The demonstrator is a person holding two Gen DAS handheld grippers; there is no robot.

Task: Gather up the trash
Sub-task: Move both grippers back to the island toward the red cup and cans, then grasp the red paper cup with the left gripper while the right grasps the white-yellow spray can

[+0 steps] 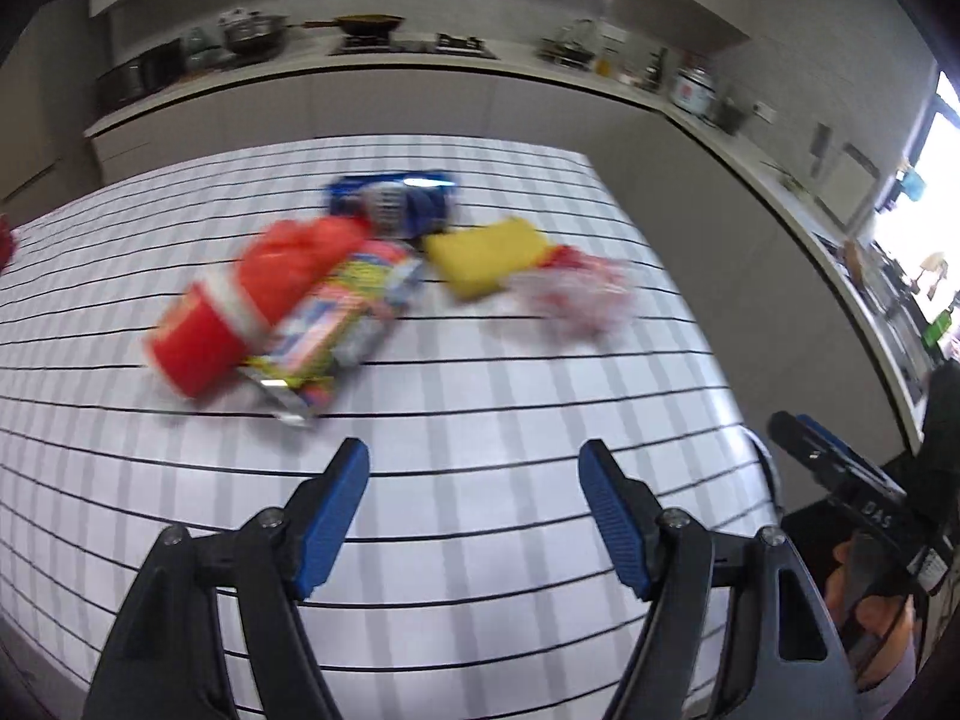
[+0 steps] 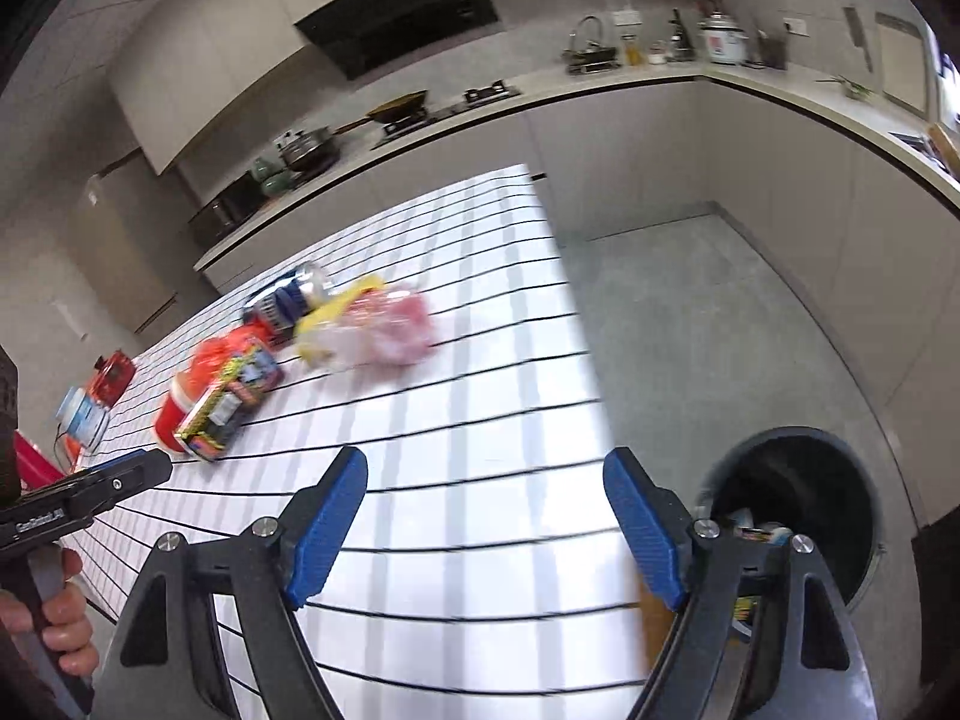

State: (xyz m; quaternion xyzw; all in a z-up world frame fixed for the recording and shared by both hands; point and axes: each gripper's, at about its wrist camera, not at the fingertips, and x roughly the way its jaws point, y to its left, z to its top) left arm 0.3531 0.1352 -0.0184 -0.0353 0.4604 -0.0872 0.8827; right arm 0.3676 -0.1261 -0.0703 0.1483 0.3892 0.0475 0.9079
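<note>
On the checked desk [image 1: 480, 480] the trash lay in one loose heap: a red cup [image 1: 198, 342], a colourful wrapper [image 1: 336, 324], a blue packet [image 1: 396, 204], a yellow bag [image 1: 486, 255] and a pale crumpled plastic [image 1: 576, 294]. Both the left tongs [image 1: 474, 480] and the right tongs [image 2: 486, 486] stood wide open and held nothing. The bin [image 2: 798, 516] waited on the floor beside the desk. Because the pieces touched or overlapped, a grasp could drag a neighbour off the edge, and the thin plastic could slip out of the pads.
</note>
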